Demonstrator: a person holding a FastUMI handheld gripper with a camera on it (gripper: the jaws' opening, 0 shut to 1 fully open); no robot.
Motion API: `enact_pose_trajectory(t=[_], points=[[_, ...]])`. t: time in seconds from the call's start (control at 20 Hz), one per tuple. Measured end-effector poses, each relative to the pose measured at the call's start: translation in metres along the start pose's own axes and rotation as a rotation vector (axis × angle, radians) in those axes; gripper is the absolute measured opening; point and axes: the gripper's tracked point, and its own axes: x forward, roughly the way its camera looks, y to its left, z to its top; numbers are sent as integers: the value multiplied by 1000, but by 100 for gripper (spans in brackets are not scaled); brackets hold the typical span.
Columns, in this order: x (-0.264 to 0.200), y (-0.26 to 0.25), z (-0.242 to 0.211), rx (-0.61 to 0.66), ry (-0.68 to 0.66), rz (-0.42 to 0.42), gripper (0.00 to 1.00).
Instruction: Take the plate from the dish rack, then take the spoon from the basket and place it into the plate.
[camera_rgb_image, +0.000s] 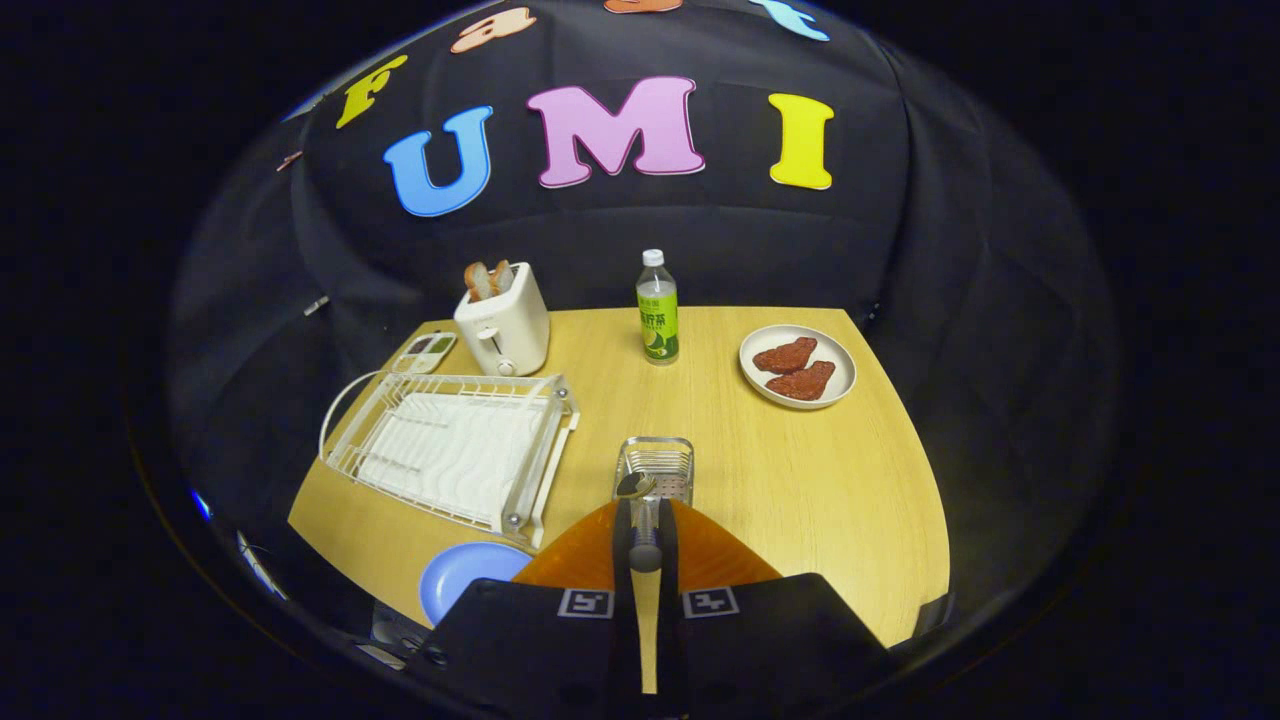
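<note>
My gripper (645, 540) pinches the metal spoon (640, 500) by its handle, above the steel mesh basket (655, 465); the round blue plate (462, 580) sits beside the white wire dish rack (450, 450).

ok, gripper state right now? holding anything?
Gripper: closed on the spoon handle, bowl end just above the metal basket. The blue plate is already on the table, beside the dish rack.

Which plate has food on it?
The white plate beyond the gripper, right of the bottle, holds two brown pieces. The blue plate by the rack is bare.
</note>
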Motion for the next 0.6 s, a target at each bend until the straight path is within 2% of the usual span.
enact_pose_trajectory(t=[0.2,0.35,0.6], points=[[-40,56,-16,31,-11,133,10],[-52,104,-44,23,7,243,10],[-28,138,-111,-33,125,276,10]])
